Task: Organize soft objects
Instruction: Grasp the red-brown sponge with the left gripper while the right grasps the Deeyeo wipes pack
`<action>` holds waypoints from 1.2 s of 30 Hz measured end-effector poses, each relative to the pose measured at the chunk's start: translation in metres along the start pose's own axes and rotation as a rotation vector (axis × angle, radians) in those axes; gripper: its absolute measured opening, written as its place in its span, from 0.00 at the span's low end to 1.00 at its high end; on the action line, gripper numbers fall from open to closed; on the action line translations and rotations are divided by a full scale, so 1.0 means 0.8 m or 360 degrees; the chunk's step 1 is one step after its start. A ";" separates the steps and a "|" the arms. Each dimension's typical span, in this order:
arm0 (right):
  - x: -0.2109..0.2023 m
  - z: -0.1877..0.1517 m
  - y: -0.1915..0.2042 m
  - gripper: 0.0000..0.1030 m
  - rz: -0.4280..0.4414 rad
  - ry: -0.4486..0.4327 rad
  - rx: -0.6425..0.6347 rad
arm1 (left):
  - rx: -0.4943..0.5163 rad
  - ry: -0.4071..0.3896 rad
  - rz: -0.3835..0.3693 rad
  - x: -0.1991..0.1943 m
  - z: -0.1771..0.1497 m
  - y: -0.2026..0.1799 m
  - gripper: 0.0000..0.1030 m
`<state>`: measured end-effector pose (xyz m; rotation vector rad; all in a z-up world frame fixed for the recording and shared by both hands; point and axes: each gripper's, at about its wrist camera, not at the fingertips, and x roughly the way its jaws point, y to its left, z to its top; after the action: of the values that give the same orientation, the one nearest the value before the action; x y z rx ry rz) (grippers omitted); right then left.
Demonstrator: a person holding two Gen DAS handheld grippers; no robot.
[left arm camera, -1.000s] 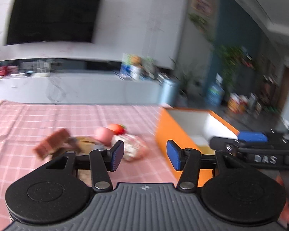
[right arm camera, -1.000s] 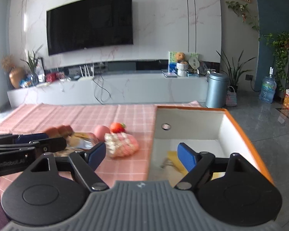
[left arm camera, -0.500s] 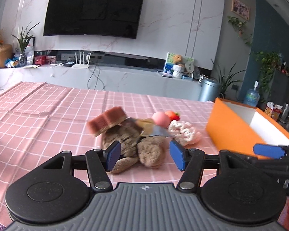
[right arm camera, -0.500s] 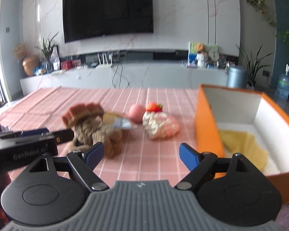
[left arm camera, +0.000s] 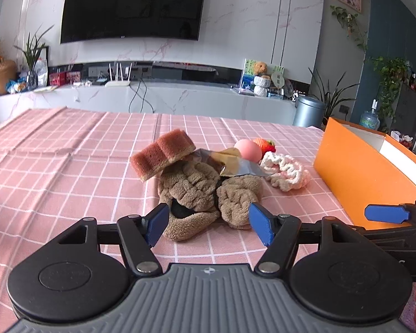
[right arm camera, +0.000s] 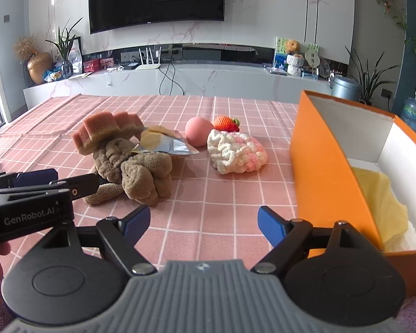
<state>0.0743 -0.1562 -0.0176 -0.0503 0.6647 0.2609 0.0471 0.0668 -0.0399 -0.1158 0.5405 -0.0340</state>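
Note:
A brown plush toy [left arm camera: 205, 191] lies on the pink checked tablecloth, with a brown sponge [left arm camera: 163, 156] leaning on it and a foil packet [left arm camera: 233, 163] on top. Behind are a pink ball [left arm camera: 248, 149], a knitted strawberry [left arm camera: 264, 144] and a white-pink knitted bundle [left arm camera: 285, 170]. My left gripper [left arm camera: 208, 223] is open, just in front of the plush [right arm camera: 141, 172]. My right gripper [right arm camera: 201, 222] is open and empty, between the plush and the orange box [right arm camera: 327, 177]. A yellow cloth [right arm camera: 380, 202] lies in the box.
The orange box [left arm camera: 360, 166] stands at the table's right side. The tablecloth [left arm camera: 69, 161] stretches left and back. Beyond the table are a white TV counter and a grey bin [left arm camera: 307, 111].
Both grippers have drawn back from the box and swung left toward the pile. The left gripper now faces the brown plush closely. Both stay open.

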 end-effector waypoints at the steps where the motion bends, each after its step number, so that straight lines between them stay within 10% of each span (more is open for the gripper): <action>1: 0.004 0.001 0.000 0.81 0.0006 0.0008 0.0001 | -0.0006 0.0010 0.0003 0.003 0.000 0.001 0.75; 13: 0.056 0.058 0.003 0.80 0.0097 -0.0006 -0.0036 | 0.0053 0.0034 0.0139 0.033 0.043 0.019 0.78; 25: 0.140 0.128 0.012 0.85 0.0277 0.0170 0.0067 | -0.0489 0.0305 0.0005 0.101 0.113 0.094 0.85; 36: 0.206 0.142 0.021 0.85 0.0359 0.0396 0.0099 | -0.0588 0.0493 -0.0041 0.154 0.116 0.115 0.85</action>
<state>0.2631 -0.0882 -0.0287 0.0531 0.9273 0.4558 0.2011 0.1597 -0.0347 -0.4838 0.8517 0.0241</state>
